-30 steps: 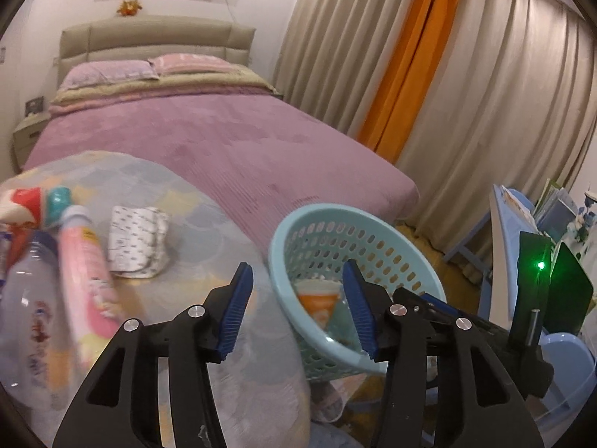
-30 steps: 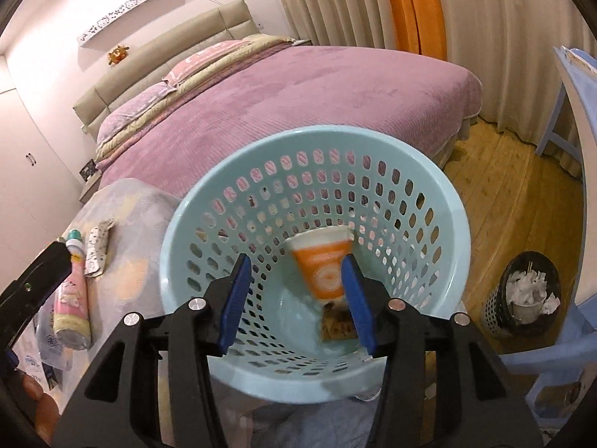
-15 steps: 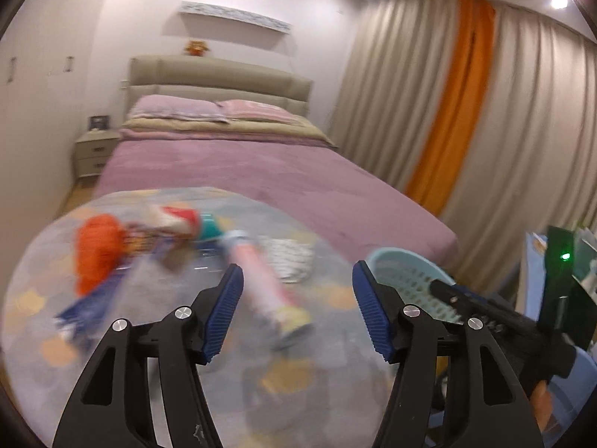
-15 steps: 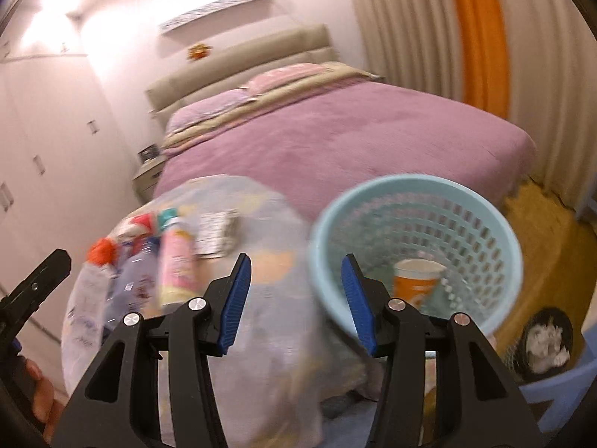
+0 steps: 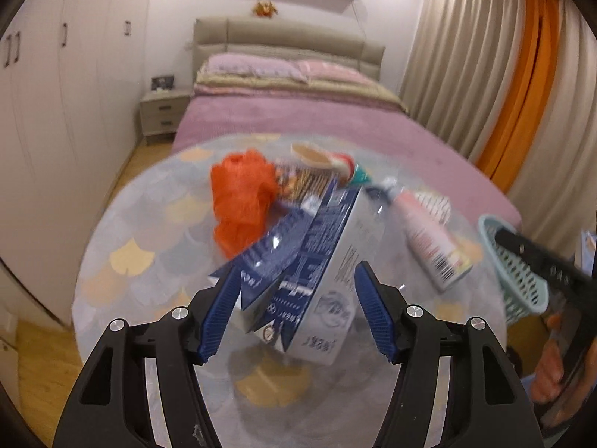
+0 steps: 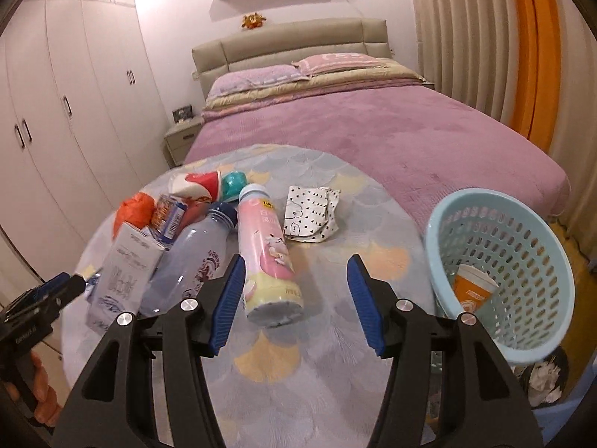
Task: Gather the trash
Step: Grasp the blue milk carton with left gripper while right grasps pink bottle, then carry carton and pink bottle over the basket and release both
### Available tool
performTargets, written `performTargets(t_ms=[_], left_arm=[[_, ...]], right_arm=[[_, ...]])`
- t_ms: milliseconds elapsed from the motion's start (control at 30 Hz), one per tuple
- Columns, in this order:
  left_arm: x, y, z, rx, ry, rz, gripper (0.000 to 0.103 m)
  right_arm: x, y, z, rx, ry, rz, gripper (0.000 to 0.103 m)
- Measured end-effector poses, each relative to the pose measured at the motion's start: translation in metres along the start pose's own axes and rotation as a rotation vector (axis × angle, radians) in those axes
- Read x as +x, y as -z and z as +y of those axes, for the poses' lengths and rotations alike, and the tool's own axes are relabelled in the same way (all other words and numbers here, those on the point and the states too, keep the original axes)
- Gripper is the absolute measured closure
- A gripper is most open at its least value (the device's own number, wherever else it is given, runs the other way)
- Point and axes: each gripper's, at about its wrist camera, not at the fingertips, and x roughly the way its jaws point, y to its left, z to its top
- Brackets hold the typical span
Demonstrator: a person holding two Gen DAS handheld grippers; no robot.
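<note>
Trash lies on a round table (image 6: 335, 392). My left gripper (image 5: 296, 313) is open, its fingers on either side of the near end of a blue and white carton (image 5: 317, 261), also seen in the right wrist view (image 6: 123, 276). My right gripper (image 6: 294, 304) is open just before the base of a pink bottle (image 6: 266, 257). A clear bottle (image 6: 190, 261), an orange plastic bag (image 5: 238, 201), a red paper cup (image 6: 194, 184) and a dotted wrapper (image 6: 309, 214) lie around. A light blue basket (image 6: 522, 272) at the table's right edge holds an orange cup (image 6: 472, 291).
A bed with a purple cover (image 6: 373, 127) stands behind the table. White wardrobes (image 6: 56, 112) line the left wall. A small black bin with paper (image 6: 544, 377) stands on the floor below the basket. Curtains (image 6: 485, 37) hang at the right.
Both grippers have swung left from the basket to the table. The left one now straddles the carton and the right one faces the pink bottle.
</note>
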Motion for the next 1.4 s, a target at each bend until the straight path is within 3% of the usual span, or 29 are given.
performTargets(t_ms=[333, 433, 633, 867, 933, 1033, 1400], left_arm=[[0.022, 0.009, -0.008, 0.054, 0.028, 0.034, 0.046], [0.022, 0.009, -0.011, 0.054, 0.089, 0.050, 0.051], [0.025, 0.016, -0.018, 0.058, 0.163, 0.083, 0.051], [0.040, 0.024, -0.027, 0.077, 0.142, 0.119, 0.055], [0.042, 0.026, -0.028, 0.081, 0.138, 0.125, 0.061], [0.042, 0.026, -0.025, 0.069, 0.138, 0.124, 0.066], [0.009, 0.017, -0.021, 0.030, 0.149, 0.018, 0.069]], right_arm=[[0.049, -0.005, 0.005, -0.032, 0.012, 0.078, 0.050], [0.056, -0.004, 0.005, -0.036, 0.002, 0.096, 0.050], [0.063, -0.003, 0.006, -0.043, -0.029, 0.126, 0.050], [0.077, -0.006, 0.012, -0.060, -0.054, 0.164, 0.050], [0.081, -0.008, 0.013, -0.066, -0.052, 0.173, 0.050], [0.089, -0.010, 0.016, -0.072, -0.057, 0.191, 0.050], [0.113, -0.015, 0.018, -0.034, -0.099, 0.256, 0.052]])
